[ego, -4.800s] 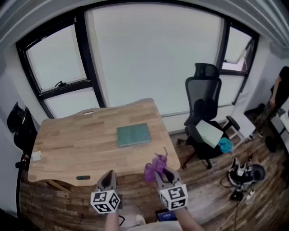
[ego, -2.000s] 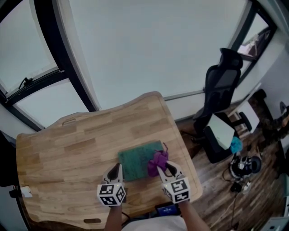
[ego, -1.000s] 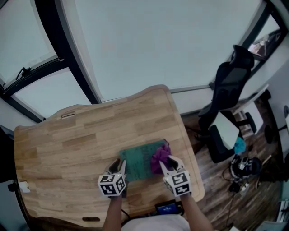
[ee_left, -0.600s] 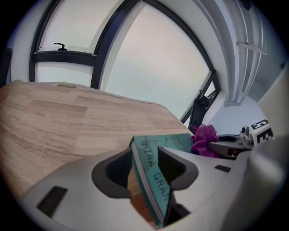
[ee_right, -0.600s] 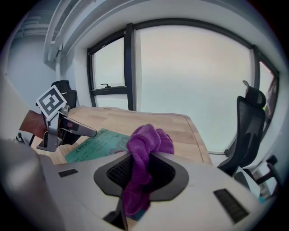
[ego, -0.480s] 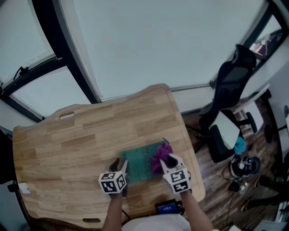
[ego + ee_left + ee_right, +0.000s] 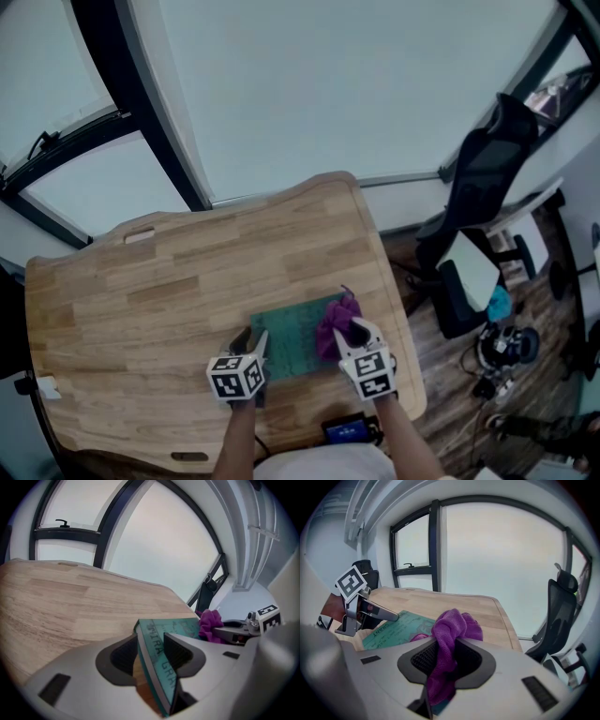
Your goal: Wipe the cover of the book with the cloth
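1. Soft daylight comes through the big window [image 7: 309, 94]; the table [image 7: 141, 281] below shows only faint shadows.
2. The window frame [image 7: 169, 122] bends near the edges.
3. The left gripper [image 7: 151, 639] body looks blurred.

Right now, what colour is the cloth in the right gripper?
Purple. The cloth shows best in the right gripper view, bunched between the jaws.

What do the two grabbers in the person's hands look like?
The left gripper and right gripper are smooth light grey, narrowing into two jaws with dark ribbed pads. Each carries a white cube with black square markers. The left one's jaws have just been opening, with the edge of the book between them.
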The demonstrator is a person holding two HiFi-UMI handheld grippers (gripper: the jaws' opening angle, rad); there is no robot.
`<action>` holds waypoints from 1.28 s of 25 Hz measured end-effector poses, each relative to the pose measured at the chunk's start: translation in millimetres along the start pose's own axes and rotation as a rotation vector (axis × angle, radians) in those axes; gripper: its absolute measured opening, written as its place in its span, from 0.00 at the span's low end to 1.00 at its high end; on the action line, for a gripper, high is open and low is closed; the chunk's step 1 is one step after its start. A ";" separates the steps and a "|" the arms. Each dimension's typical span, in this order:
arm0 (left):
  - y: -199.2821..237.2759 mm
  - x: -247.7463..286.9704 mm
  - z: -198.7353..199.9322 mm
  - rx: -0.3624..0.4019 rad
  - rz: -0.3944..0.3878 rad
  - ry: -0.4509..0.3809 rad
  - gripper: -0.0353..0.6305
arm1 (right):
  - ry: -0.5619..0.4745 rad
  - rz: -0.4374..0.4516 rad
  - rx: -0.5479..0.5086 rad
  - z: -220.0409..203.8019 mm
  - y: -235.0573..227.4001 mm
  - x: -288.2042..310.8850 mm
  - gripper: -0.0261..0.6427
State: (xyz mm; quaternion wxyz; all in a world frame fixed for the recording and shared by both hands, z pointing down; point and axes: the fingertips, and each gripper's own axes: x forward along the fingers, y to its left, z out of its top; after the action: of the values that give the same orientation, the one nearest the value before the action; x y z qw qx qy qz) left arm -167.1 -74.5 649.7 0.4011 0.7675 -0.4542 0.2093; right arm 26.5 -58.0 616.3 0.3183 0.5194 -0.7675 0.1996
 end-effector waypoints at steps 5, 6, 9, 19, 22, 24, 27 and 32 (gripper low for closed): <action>-0.7 0.8 -0.2 -0.005 -0.001 0.003 0.29 | -0.004 -0.001 0.001 0.7 -1.8 1.9 0.17; -0.9 1.2 0.0 -0.007 -0.003 0.004 0.29 | -0.001 -0.002 0.002 1.7 -1.9 1.7 0.17; -1.4 1.8 0.4 -0.016 -0.013 0.014 0.29 | 0.004 0.000 0.005 3.9 -2.2 2.6 0.17; -4.2 3.4 -0.8 -0.010 -0.041 0.040 0.26 | 0.000 -0.017 -0.001 13.1 -10.4 10.5 0.17; -4.1 3.5 -0.7 -0.013 -0.046 0.041 0.26 | -0.009 -0.027 -0.008 16.8 -14.9 14.4 0.17; -4.3 3.4 -0.4 -0.016 -0.049 0.040 0.26 | -0.007 -0.030 -0.011 19.2 -17.1 15.8 0.17; -4.7 3.4 -0.9 -0.023 -0.053 0.041 0.26 | 0.003 -0.031 -0.009 21.5 -19.9 17.9 0.17; -4.4 4.0 -1.2 -0.029 -0.056 0.043 0.26 | 0.020 -0.029 0.002 22.7 -22.5 23.4 0.17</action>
State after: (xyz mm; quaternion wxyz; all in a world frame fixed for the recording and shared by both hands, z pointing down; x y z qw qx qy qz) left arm -161.2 -74.4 651.2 0.4275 0.7695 -0.4266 0.2079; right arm 34.9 -96.8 615.7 0.3285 0.5287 -0.7564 0.2010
